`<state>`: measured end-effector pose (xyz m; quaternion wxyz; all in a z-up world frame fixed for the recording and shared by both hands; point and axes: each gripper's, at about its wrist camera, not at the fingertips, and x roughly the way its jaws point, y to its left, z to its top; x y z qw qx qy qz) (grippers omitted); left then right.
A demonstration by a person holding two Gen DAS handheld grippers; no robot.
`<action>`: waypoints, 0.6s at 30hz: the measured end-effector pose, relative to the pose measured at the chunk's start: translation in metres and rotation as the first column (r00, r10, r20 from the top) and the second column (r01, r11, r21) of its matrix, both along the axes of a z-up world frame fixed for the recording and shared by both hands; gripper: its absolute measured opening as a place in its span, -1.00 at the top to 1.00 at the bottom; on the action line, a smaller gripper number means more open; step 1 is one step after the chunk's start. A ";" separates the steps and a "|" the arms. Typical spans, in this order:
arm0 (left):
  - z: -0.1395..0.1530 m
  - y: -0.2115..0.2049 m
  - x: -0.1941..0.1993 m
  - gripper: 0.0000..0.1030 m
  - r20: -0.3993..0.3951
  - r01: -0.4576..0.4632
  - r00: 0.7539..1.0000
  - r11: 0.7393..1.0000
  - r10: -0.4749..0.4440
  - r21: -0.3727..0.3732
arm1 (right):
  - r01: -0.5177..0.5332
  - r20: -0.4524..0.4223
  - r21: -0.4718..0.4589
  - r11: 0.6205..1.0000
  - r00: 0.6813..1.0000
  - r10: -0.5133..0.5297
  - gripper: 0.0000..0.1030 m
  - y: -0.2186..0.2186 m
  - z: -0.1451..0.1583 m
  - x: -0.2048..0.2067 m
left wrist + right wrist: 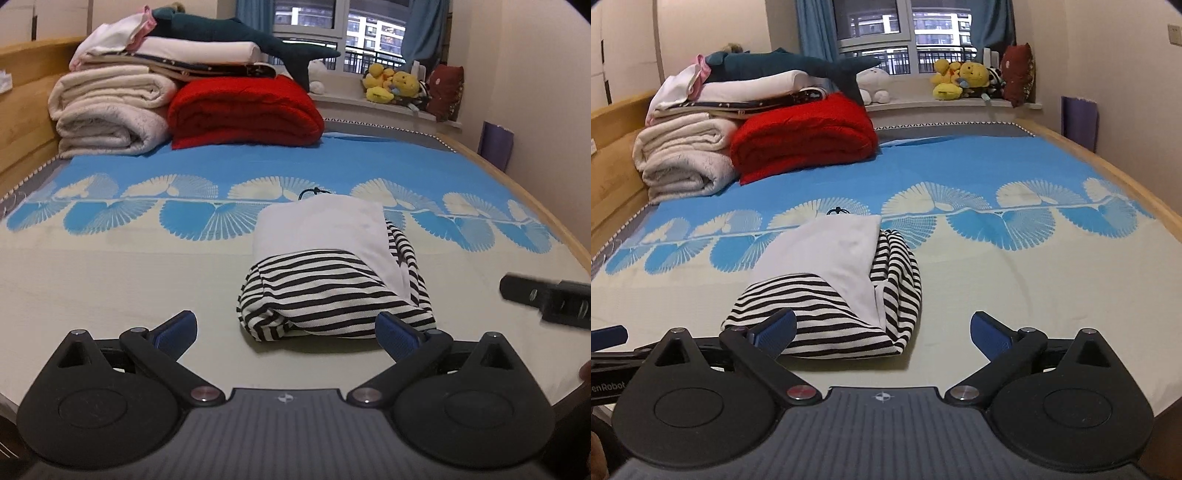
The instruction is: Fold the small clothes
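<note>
A folded black-and-white striped garment (332, 295) lies on the bed sheet (110, 295), with a white folded piece (325, 229) on top of it. It also shows in the right wrist view (827, 317), with the white piece (827, 251) on top. My left gripper (286, 328) is open and empty, just in front of the bundle's near edge. My right gripper (882, 328) is open and empty, with its left finger (775, 328) in front of the bundle's near left corner. The right gripper's tip (546, 299) shows at the right edge of the left wrist view.
Folded cream blankets (110, 110), a red quilt (243, 110) and a dark shark plush (240, 40) are stacked at the far left of the bed. Plush toys (395, 86) sit on the windowsill. A wooden bed rail (535, 206) runs along the right.
</note>
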<state>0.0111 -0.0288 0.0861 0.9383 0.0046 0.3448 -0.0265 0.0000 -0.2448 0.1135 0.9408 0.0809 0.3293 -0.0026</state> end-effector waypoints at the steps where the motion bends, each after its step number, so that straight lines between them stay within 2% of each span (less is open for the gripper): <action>1: -0.001 0.000 0.001 -0.99 0.002 0.000 1.000 1.000 0.000 -0.007 | -0.008 0.001 -0.017 1.000 1.000 0.008 -0.94 0.003 -0.002 0.001; 7: -0.009 -0.001 0.010 -0.99 -0.037 -0.004 0.999 1.000 0.003 -0.025 | -0.062 -0.001 -0.092 0.994 0.998 0.062 -0.94 0.016 -0.006 0.003; 12: -0.010 -0.004 0.012 -0.99 -0.045 -0.006 0.999 0.999 0.004 -0.044 | -0.083 -0.011 -0.101 0.991 0.997 0.083 -0.94 0.022 -0.008 0.007; 18: -0.013 -0.008 0.013 -0.99 -0.053 -0.006 0.999 0.999 0.004 -0.035 | -0.095 -0.016 -0.108 0.990 0.995 0.093 -0.94 0.026 -0.010 0.009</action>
